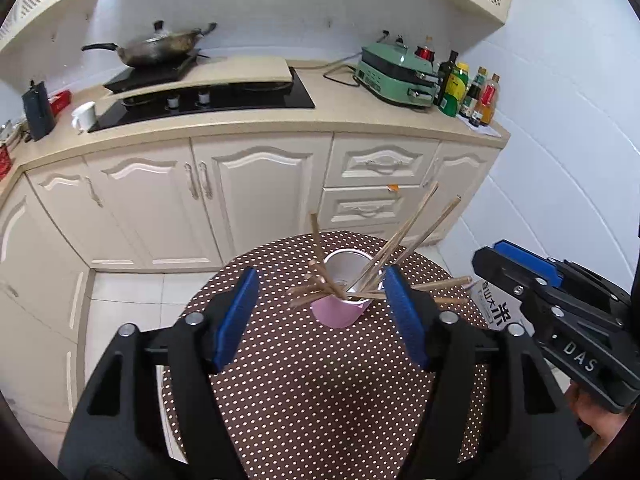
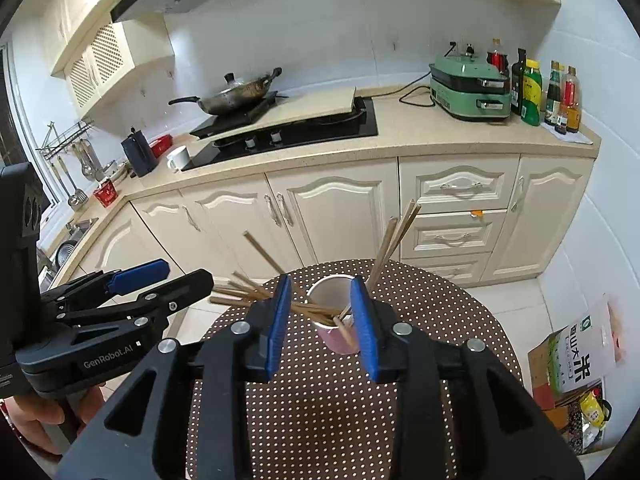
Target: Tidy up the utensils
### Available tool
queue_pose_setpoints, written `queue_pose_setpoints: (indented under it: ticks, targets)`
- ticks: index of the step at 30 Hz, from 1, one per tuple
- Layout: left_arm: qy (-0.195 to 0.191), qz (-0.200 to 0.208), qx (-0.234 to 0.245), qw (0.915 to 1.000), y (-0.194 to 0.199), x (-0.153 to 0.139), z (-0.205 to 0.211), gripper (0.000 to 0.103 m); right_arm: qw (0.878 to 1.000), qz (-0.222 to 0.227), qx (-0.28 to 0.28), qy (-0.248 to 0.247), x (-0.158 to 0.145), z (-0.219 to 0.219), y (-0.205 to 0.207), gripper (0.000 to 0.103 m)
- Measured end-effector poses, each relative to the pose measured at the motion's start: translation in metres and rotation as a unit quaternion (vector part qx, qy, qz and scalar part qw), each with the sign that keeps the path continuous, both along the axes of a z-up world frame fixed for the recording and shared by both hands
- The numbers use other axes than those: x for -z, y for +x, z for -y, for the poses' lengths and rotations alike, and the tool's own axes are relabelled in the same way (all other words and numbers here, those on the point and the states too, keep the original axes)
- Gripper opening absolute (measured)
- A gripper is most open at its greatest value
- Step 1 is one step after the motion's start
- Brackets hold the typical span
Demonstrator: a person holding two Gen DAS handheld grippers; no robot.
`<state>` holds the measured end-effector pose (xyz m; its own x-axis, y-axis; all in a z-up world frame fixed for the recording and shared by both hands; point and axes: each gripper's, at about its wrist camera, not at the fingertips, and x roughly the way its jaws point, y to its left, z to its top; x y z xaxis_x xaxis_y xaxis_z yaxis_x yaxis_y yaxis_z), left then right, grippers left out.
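On the dotted table [image 1: 320,380] we see a pink cup [image 1: 340,312] with chopsticks [image 1: 384,248] splayed in it. Our left gripper [image 1: 320,312] gapes wide, right gripper [image 2: 320,320] partly open, both holding nothing.

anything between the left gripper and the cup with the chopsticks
Nothing visible. The left gripper is open above the dotted table, and only bare cloth lies between it and the cup. The chopsticks fan out of the cup itself.
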<state>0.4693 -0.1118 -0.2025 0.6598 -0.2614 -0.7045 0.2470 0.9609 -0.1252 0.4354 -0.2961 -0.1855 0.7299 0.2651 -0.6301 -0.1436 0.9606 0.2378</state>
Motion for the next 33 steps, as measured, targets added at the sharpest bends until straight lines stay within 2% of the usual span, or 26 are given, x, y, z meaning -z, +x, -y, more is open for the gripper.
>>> queue_pose_setpoints:
  ticks: [10, 16, 22, 25, 30, 33]
  targets:
    - [0.003, 0.039, -0.02, 0.9991, -0.066, -0.034, -0.036, 0.079, 0.999, 0.036, 0.007, 0.001, -0.029, -0.02, -0.065, 0.045]
    - [0.007, 0.069, -0.03, 0.9971, -0.118, -0.058, -0.063, 0.086, 0.998, 0.064, 0.012, -0.005, -0.048, -0.042, -0.116, 0.06]
    - [0.015, 0.105, -0.035, 0.9938, -0.187, -0.08, -0.09, 0.086, 0.995, 0.097, 0.021, -0.011, -0.066, -0.063, -0.173, 0.071]
    - [0.029, 0.125, -0.039, 0.9909, -0.223, -0.093, -0.102, 0.087, 0.993, 0.113, 0.025, -0.022, -0.076, -0.075, -0.203, 0.074]
    - [0.028, 0.159, -0.053, 0.9854, -0.277, -0.117, -0.12, 0.09, 0.988, 0.148, 0.018, -0.029, -0.098, -0.096, -0.249, 0.083]
    - [0.03, 0.178, -0.061, 0.9817, -0.309, -0.132, -0.131, 0.091, 0.986, 0.164, 0.012, -0.028, -0.11, -0.105, -0.271, 0.084]
